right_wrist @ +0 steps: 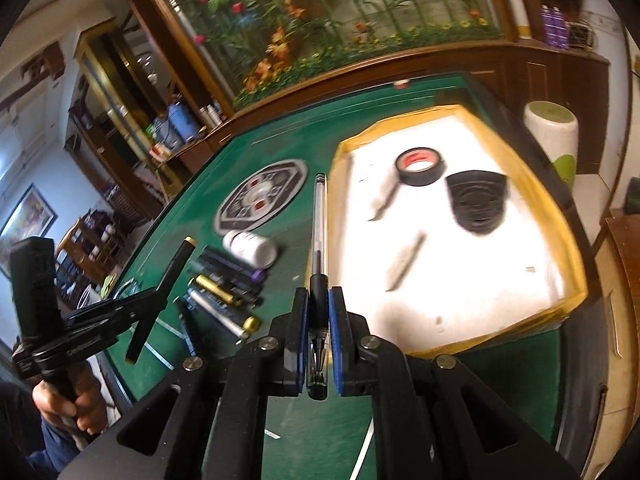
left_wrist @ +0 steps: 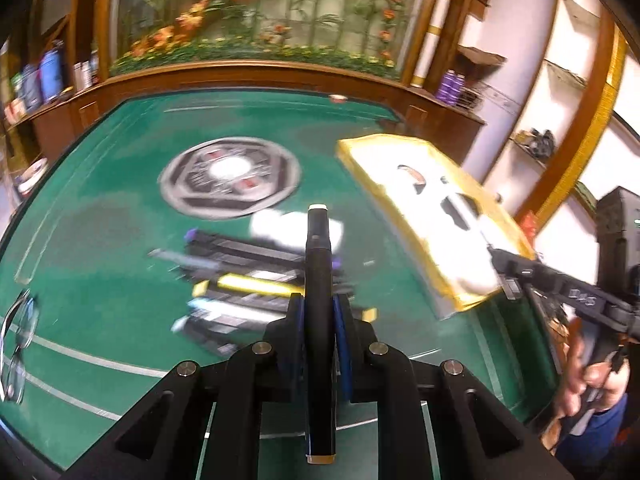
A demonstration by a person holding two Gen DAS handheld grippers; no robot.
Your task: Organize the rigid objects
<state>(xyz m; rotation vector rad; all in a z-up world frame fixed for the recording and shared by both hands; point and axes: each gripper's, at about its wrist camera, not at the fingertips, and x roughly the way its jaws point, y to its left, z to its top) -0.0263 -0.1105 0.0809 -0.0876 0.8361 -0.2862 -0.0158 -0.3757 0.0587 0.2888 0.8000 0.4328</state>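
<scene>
The left gripper point(left_wrist: 320, 312) is clamping a dark stick point(left_wrist: 318, 264) between narrow jaws, gripped near its middle with long ends sticking out both ways. The right gripper point(right_wrist: 319, 320) is pinching a clear pen point(right_wrist: 320, 224) low on its barrel, cap end pointing toward the tray point(right_wrist: 568, 248). Both are hanging above the green surface point(right_wrist: 280, 420), near the pile of pens point(right_wrist: 224, 292) beside a white bottle point(right_wrist: 252, 246). The pen's long free end is likely to act as a lever, so any knock against the tray rim could be twisting it loose. Releasing from above the tray risks it rolling into the tape point(right_wrist: 418, 166) or bouncing out. The stick could be swinging into the pile and scattering it.
</scene>
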